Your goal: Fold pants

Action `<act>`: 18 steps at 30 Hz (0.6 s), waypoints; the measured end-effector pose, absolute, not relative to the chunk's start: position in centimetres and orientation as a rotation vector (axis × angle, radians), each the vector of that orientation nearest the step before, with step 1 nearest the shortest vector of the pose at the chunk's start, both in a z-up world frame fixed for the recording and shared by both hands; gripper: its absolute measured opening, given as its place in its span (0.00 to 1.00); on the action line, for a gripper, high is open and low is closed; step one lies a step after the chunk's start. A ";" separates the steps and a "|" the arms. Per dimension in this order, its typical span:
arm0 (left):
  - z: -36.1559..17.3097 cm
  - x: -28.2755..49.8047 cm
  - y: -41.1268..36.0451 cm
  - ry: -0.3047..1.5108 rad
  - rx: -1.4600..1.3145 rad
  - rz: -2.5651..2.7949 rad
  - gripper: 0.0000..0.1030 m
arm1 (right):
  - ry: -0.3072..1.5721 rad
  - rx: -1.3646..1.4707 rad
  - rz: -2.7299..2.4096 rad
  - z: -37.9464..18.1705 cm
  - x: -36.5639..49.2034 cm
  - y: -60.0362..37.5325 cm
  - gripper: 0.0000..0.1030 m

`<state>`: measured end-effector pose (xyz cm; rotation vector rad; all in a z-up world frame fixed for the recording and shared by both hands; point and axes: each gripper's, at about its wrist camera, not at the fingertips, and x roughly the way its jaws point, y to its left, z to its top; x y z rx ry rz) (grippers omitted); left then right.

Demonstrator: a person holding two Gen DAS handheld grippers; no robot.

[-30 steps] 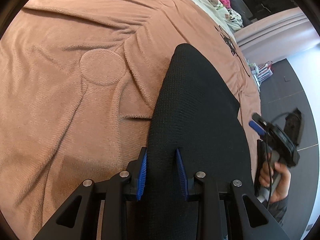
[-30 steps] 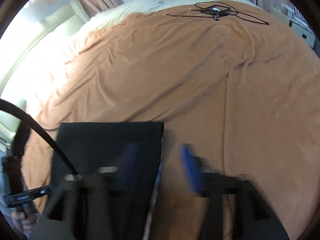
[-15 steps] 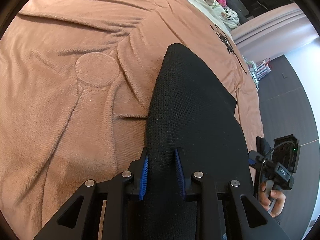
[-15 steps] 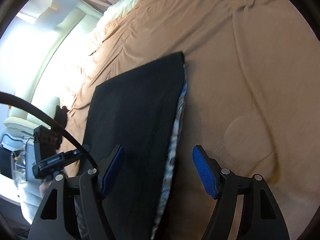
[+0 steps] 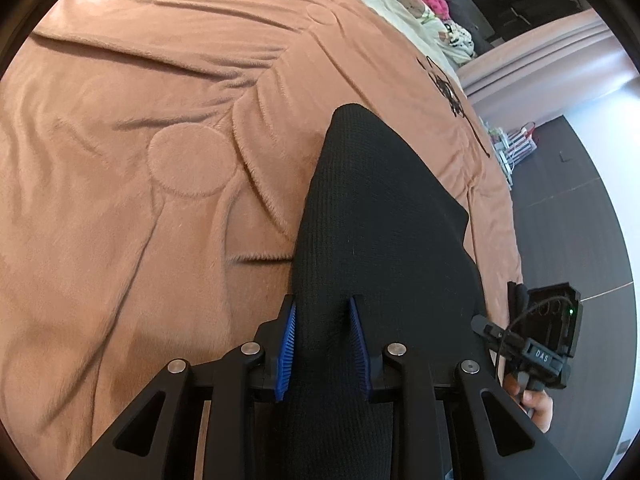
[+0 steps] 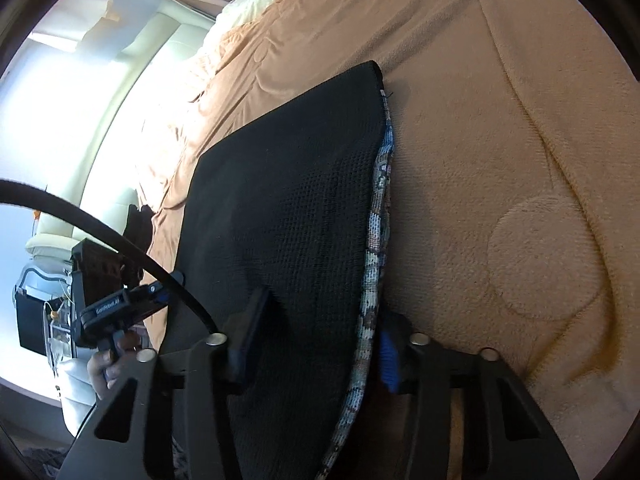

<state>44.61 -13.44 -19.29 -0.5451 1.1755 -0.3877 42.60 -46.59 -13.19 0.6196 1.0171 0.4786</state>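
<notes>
Black pants (image 5: 380, 240) folded flat on brown blanket (image 5: 140, 200), long axis running away from both cameras. Left gripper (image 5: 323, 344) clamped narrow on near edge; right gripper (image 6: 316, 348) straddling opposite patterned hem, grip unclear. "DAS" legible on right handle.

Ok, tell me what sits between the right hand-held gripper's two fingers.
The black pants, with their patterned edge, shown in the right wrist view.

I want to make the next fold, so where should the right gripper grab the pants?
Take the pants at their near right edge, where the patterned lining shows. Come in low from the near end, one finger under and one over: the stacked layers lie flat on the blanket, exposed along that edge.
</notes>
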 end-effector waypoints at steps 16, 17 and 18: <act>-18.4 44.9 -13.1 1.139 -0.532 -0.395 0.08 | 1.018 0.643 0.508 -13.3 42.7 -46.9 0.35; -18.1 44.9 -12.9 1.134 -0.534 -0.391 0.08 | 1.017 0.639 0.512 -13.0 42.5 -46.6 0.33; -18.0 44.9 -12.6 1.129 -0.535 -0.389 0.08 | 1.017 0.640 0.517 -12.9 42.4 -46.5 0.31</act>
